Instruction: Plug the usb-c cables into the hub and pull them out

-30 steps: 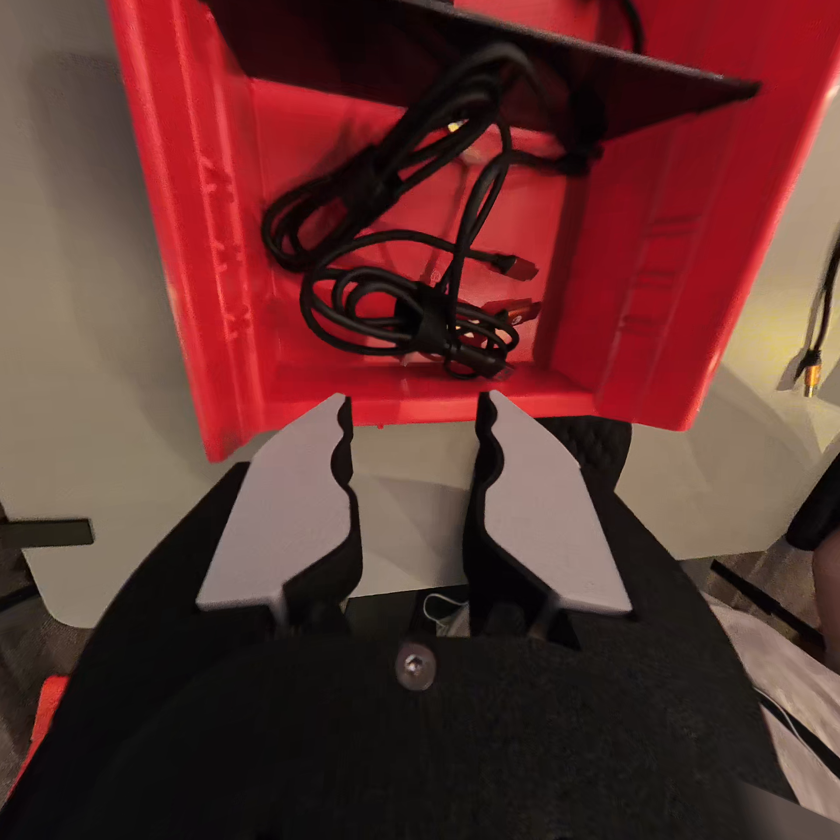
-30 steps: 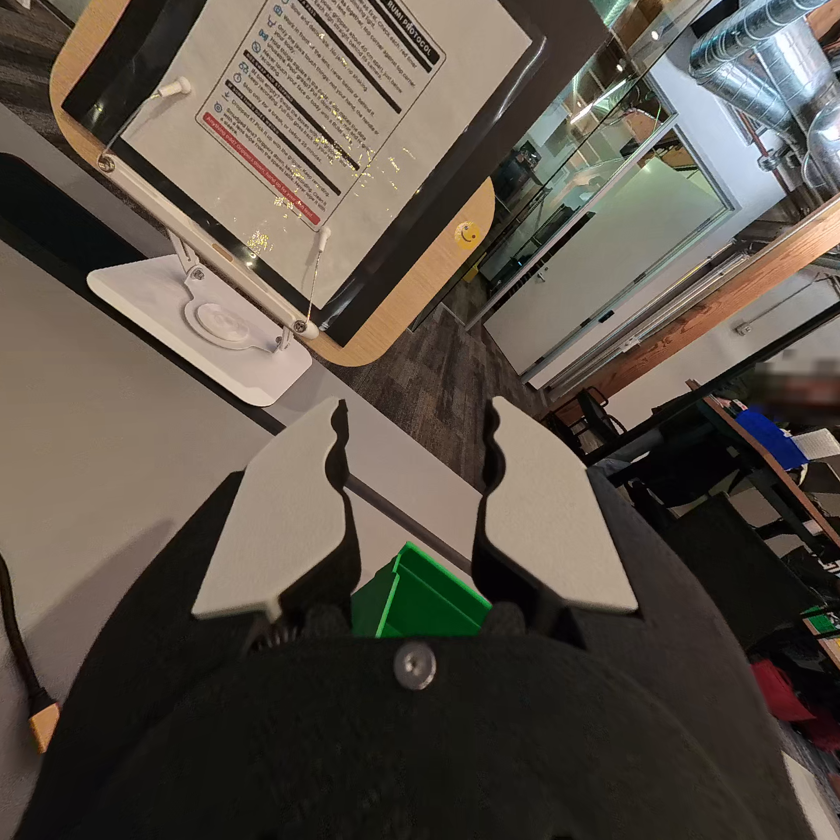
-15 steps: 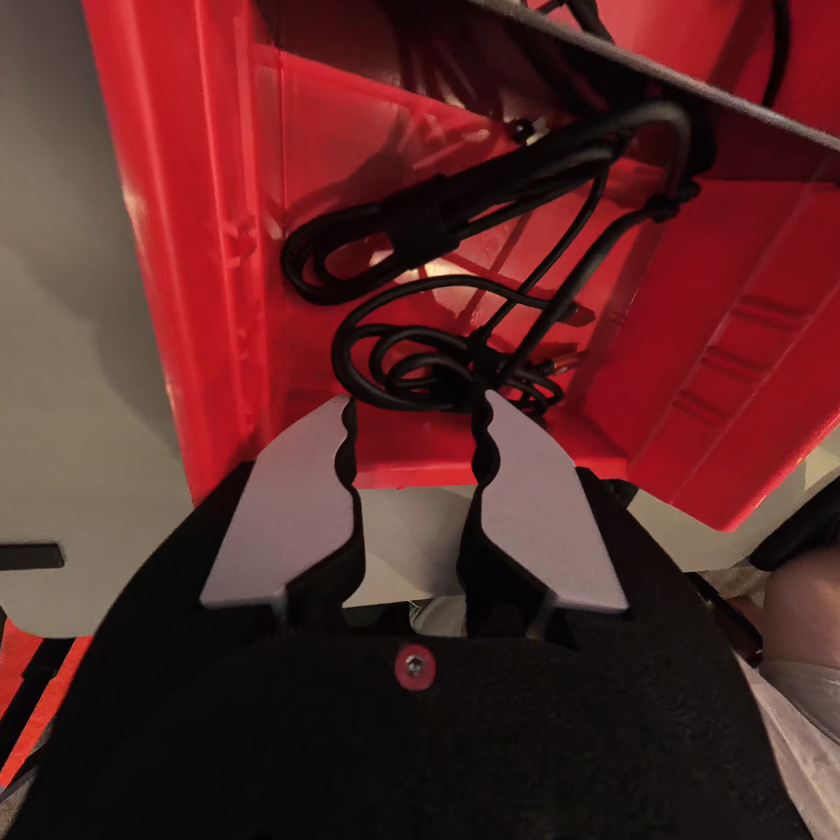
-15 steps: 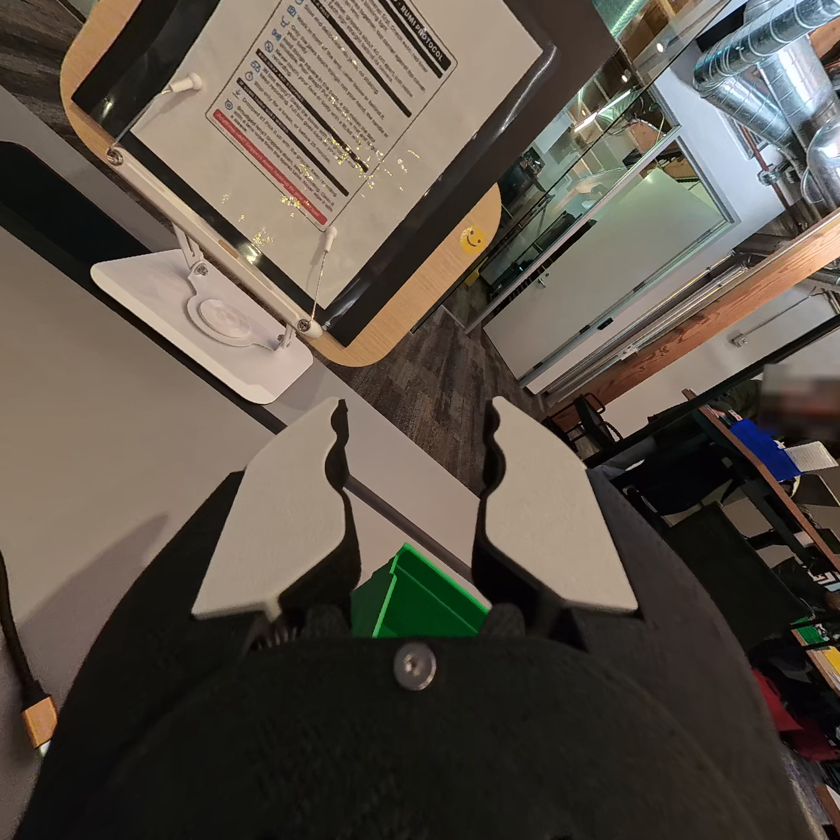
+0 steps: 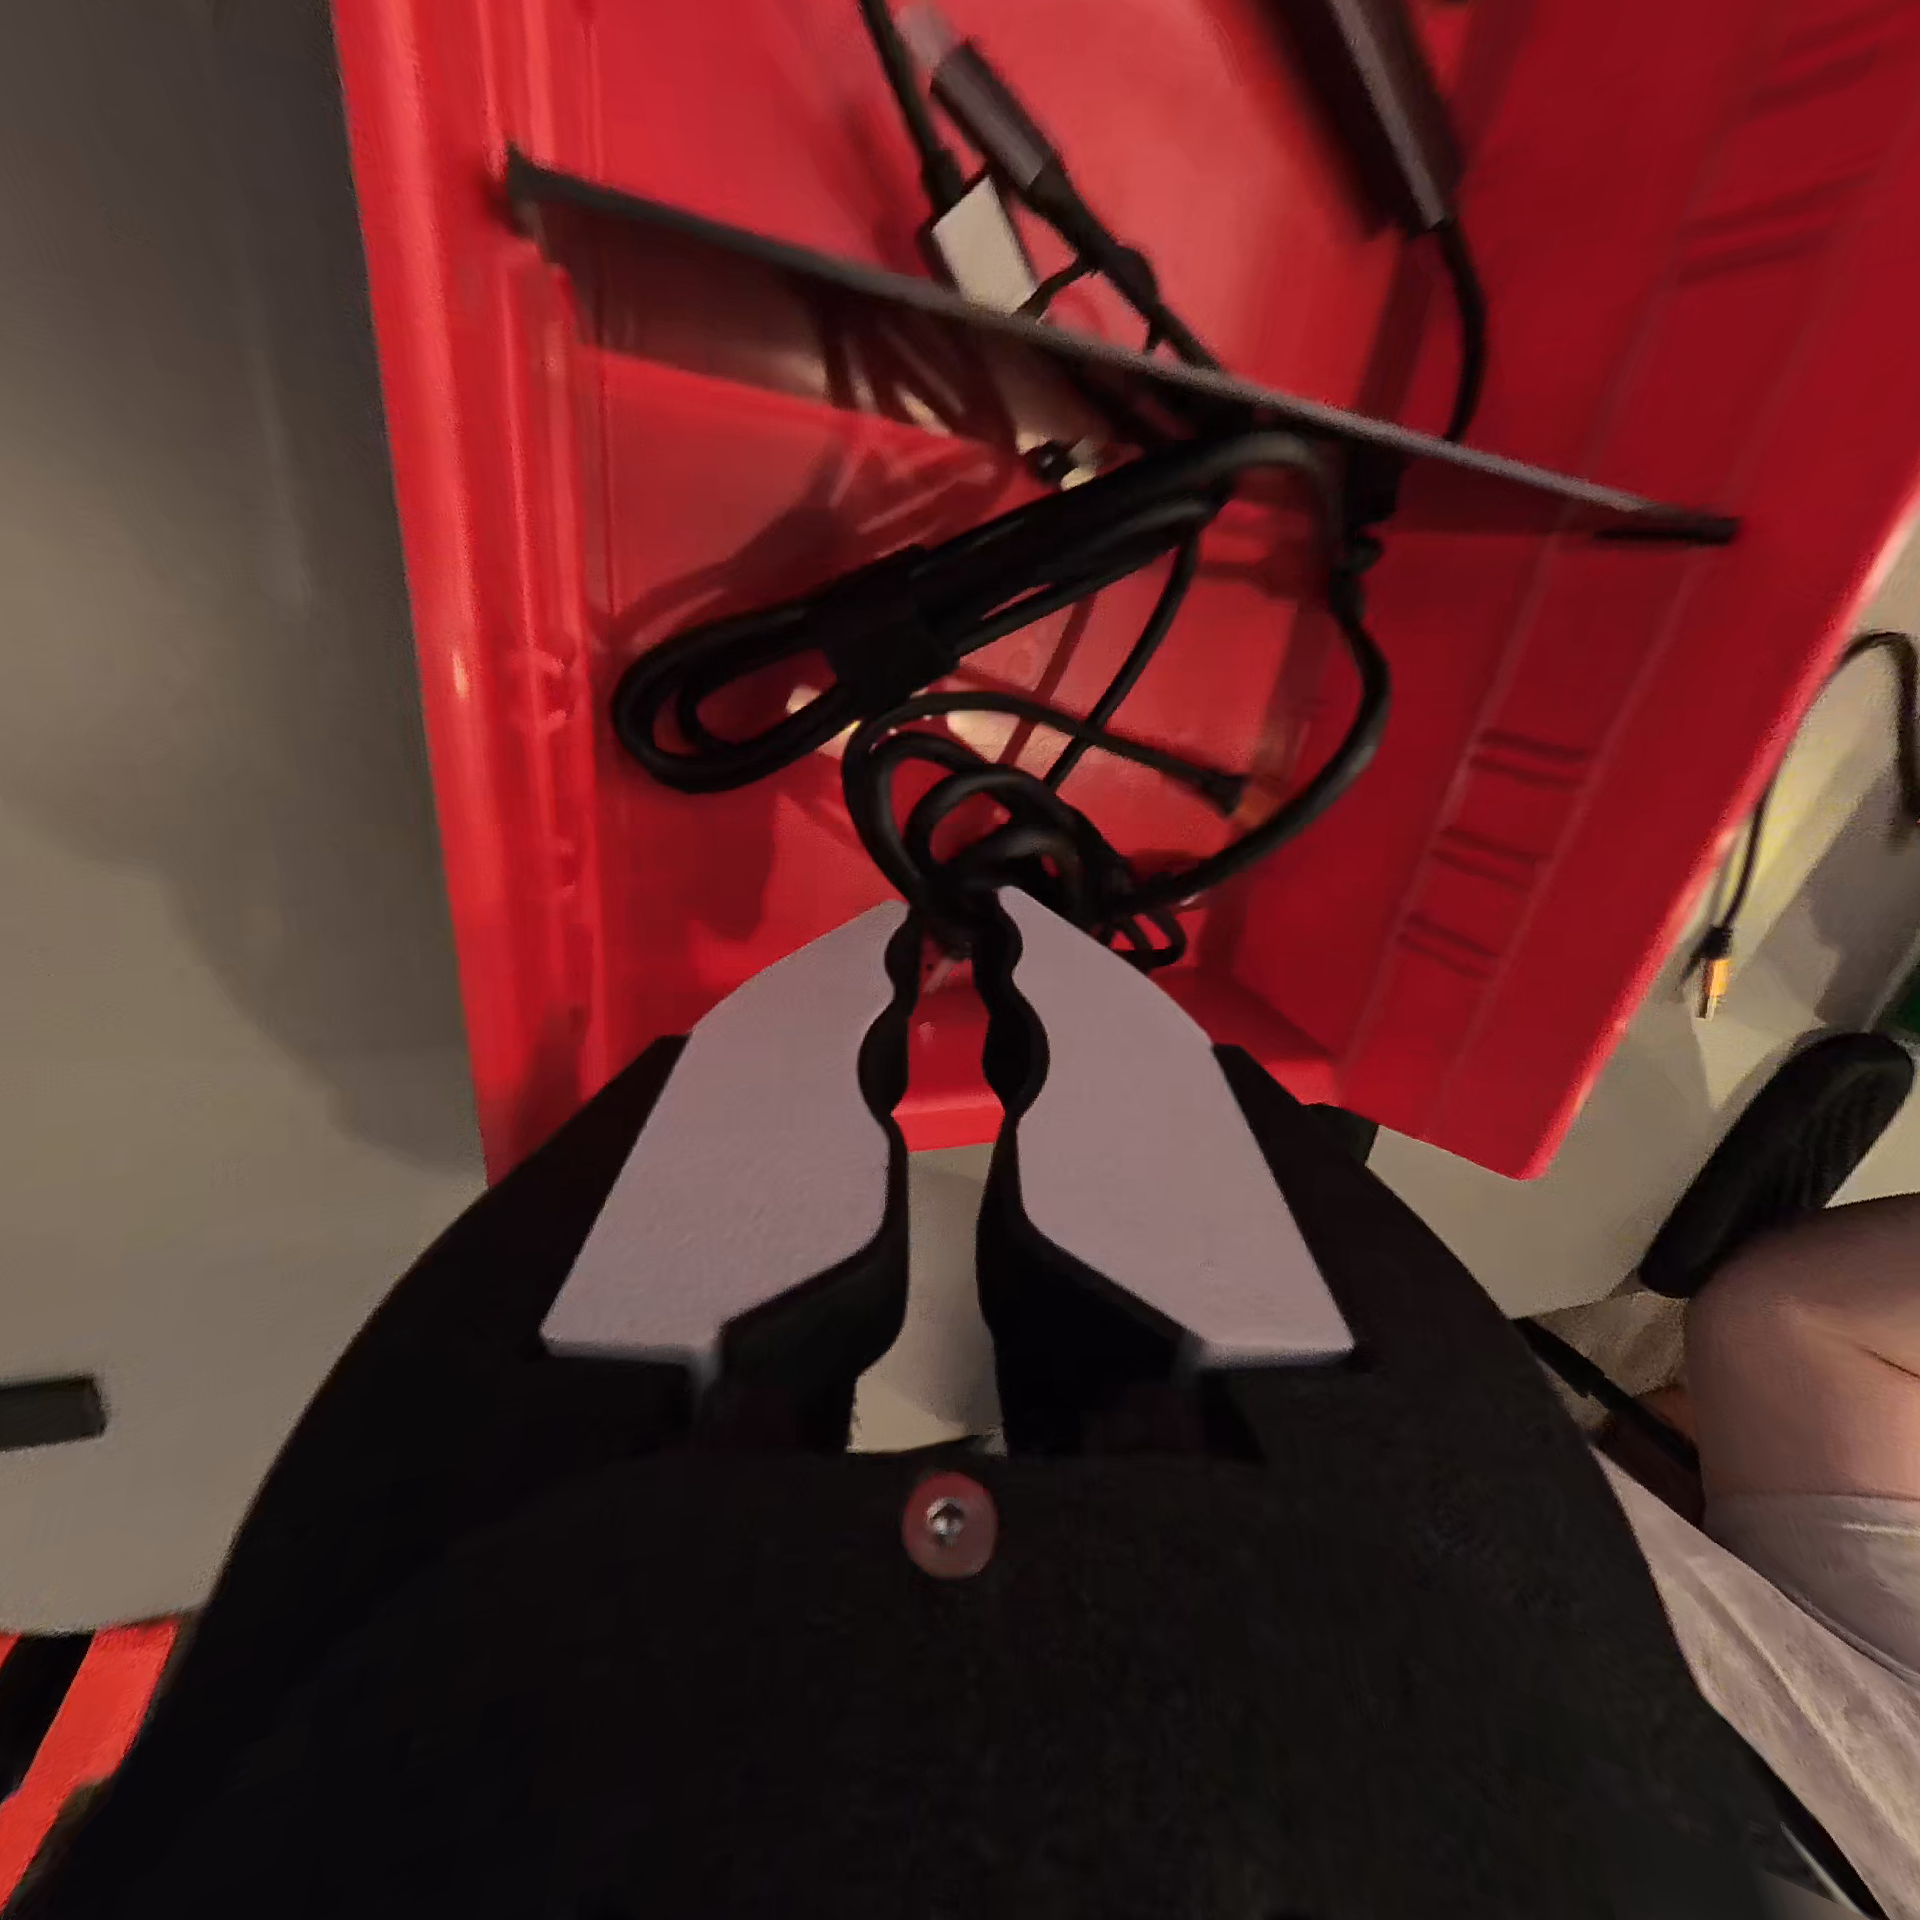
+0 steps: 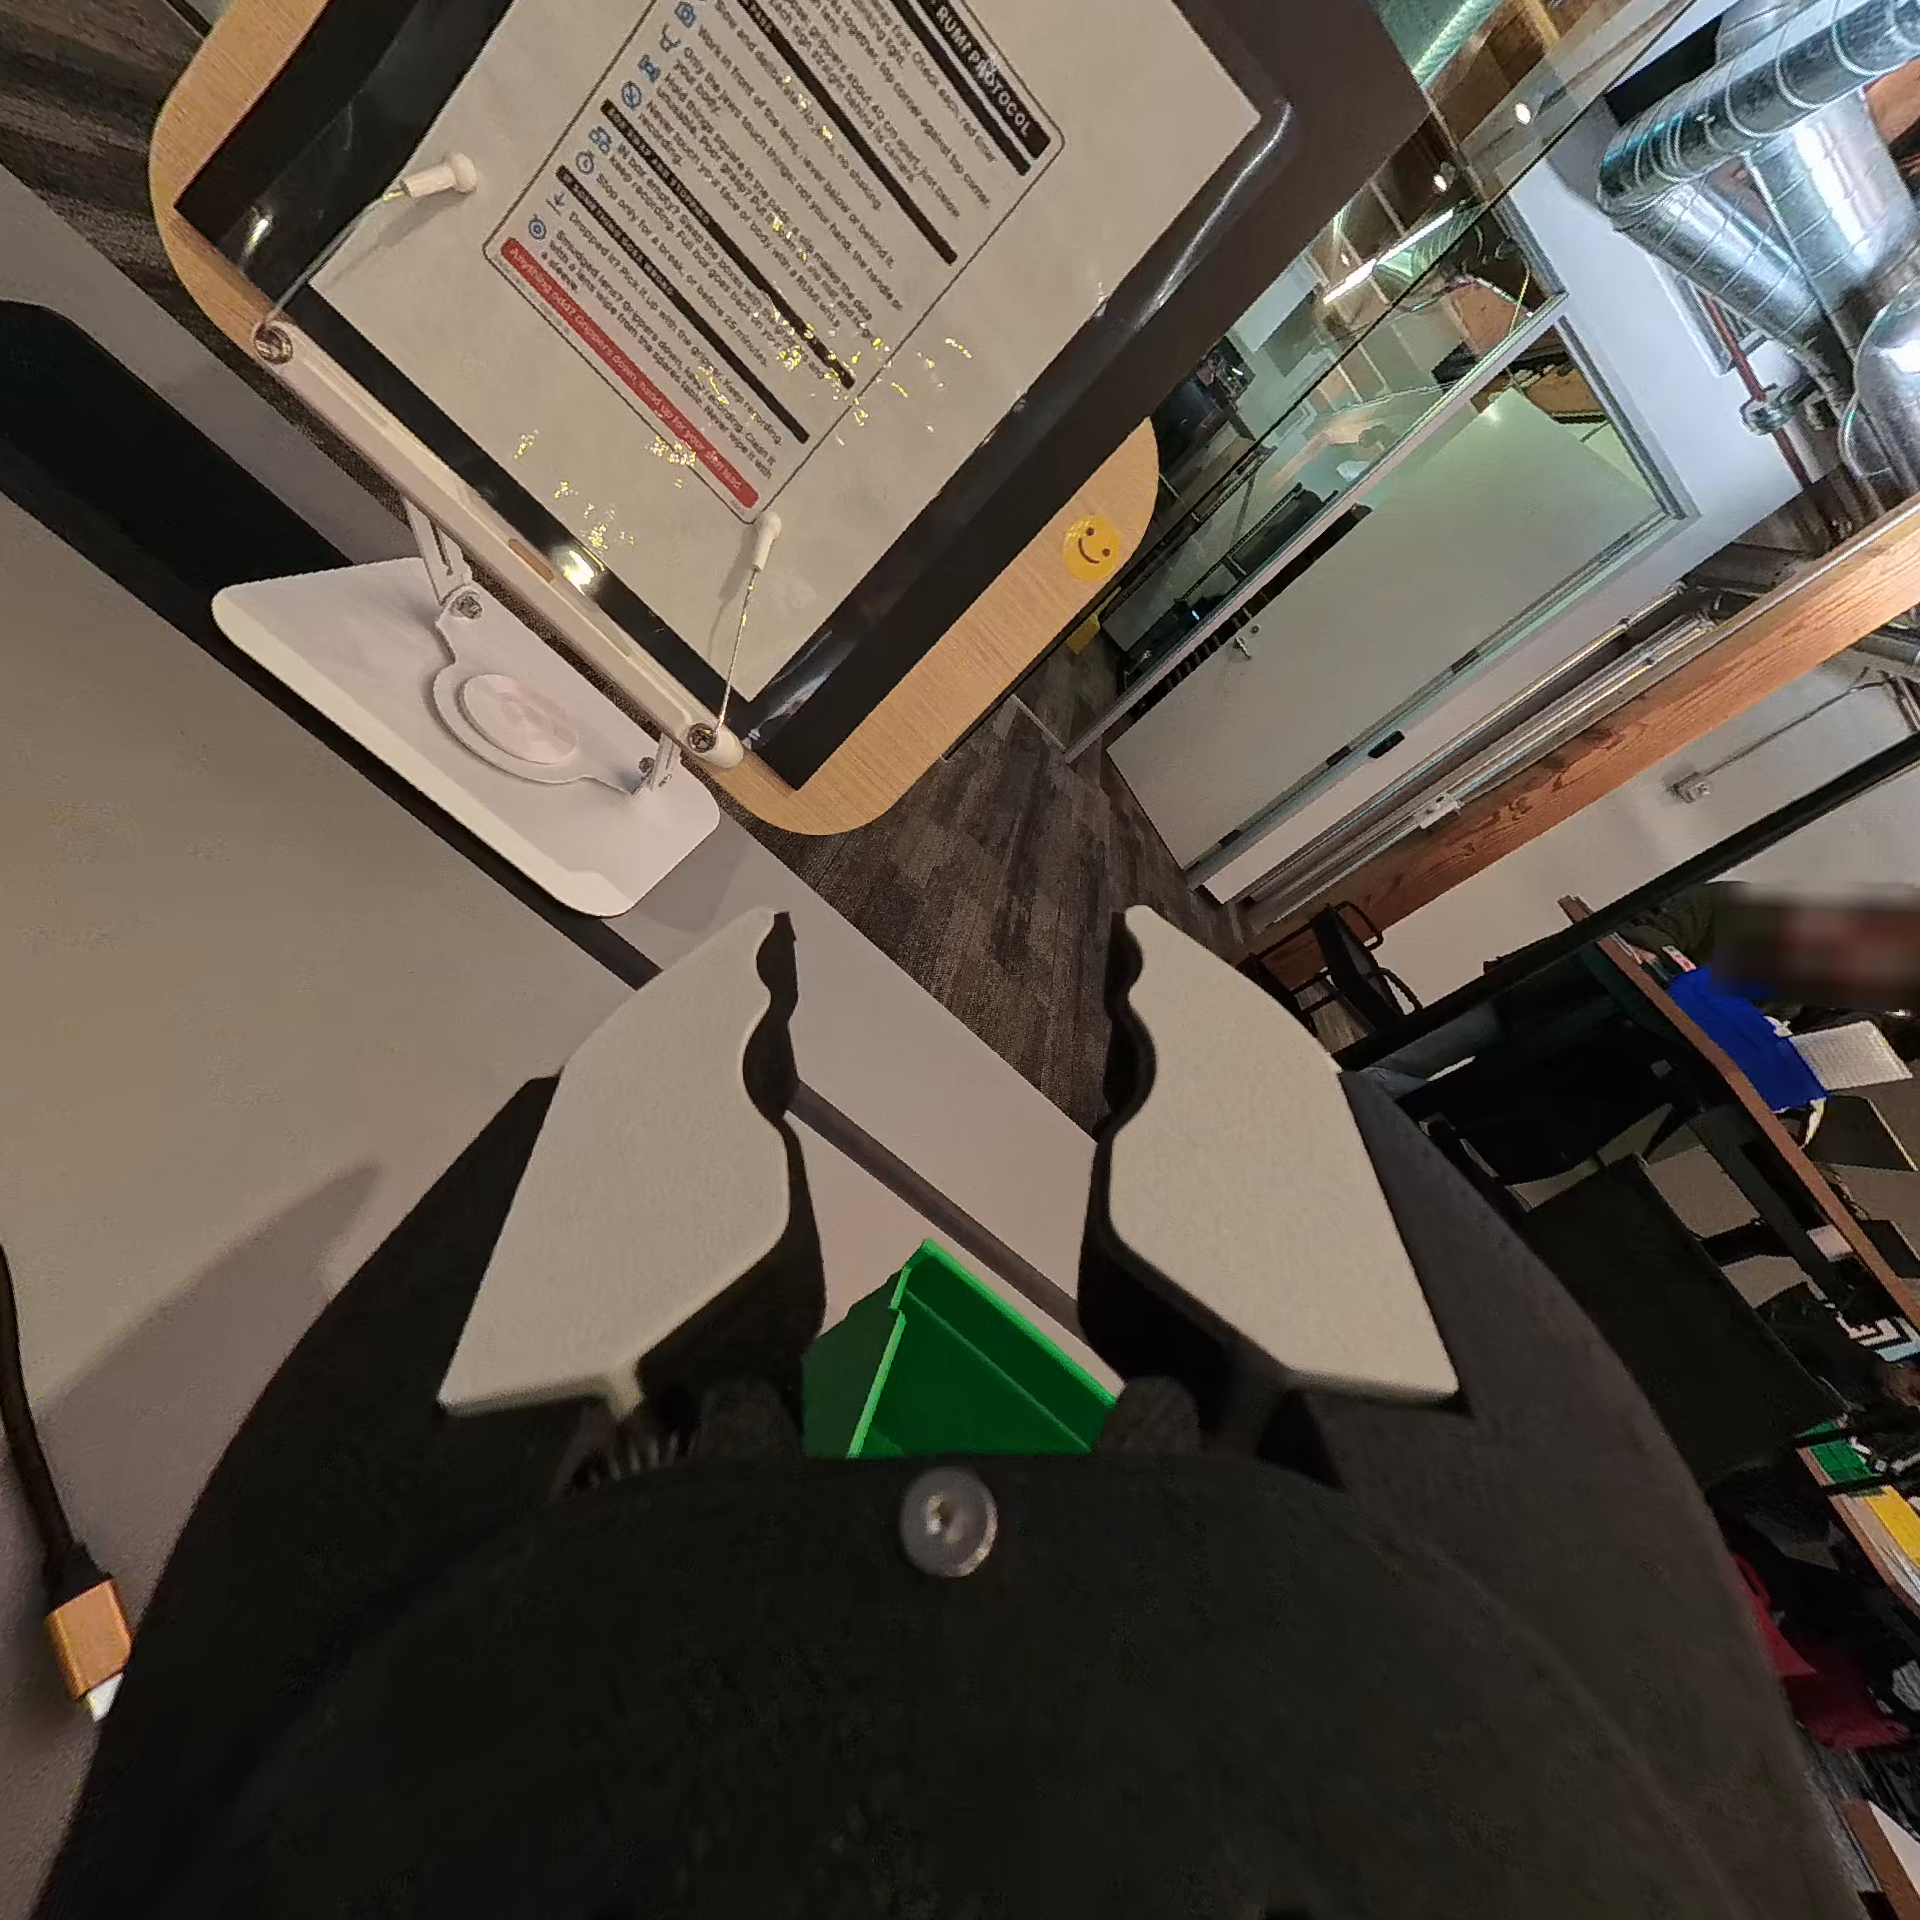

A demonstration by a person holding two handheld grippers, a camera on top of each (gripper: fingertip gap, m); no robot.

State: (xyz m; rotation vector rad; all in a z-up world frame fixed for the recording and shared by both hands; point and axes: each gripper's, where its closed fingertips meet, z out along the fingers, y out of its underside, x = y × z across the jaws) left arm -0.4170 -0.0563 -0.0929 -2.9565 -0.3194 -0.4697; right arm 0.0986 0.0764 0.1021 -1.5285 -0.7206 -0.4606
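Note:
In the left wrist view a red bin [image 5: 499,623] holds several coiled black cables. My left gripper [image 5: 954,920] is inside the bin's near compartment with its jaws shut on a bundled black cable coil [image 5: 997,831]. A second, longer coil [image 5: 883,634] lies behind it. Past a black divider [image 5: 1091,353], a grey hub [image 5: 977,239] with a cable lies in the far compartment. In the right wrist view my right gripper [image 6: 951,935] is open and empty, held above the white table [image 6: 208,987]. A cable with a gold plug [image 6: 88,1647] lies at the lower left.
A green bin [image 6: 935,1371] sits on the table under my right gripper. A framed instruction sheet on a white stand [image 6: 468,717] stands at the table's far edge. Another gold-tipped cable [image 5: 1714,977] lies on the table right of the red bin. A person's leg [image 5: 1808,1382] shows at the right. Spacing between my two grippers at the tips: around 55 cm. To reach the grey hub [image 5: 977,239] in a straight line is about 12 cm for my left fingers, about 55 cm for my right.
My left gripper moved forward into the red bin and closed from open onto the near cable coil. My right gripper stayed open and almost still.

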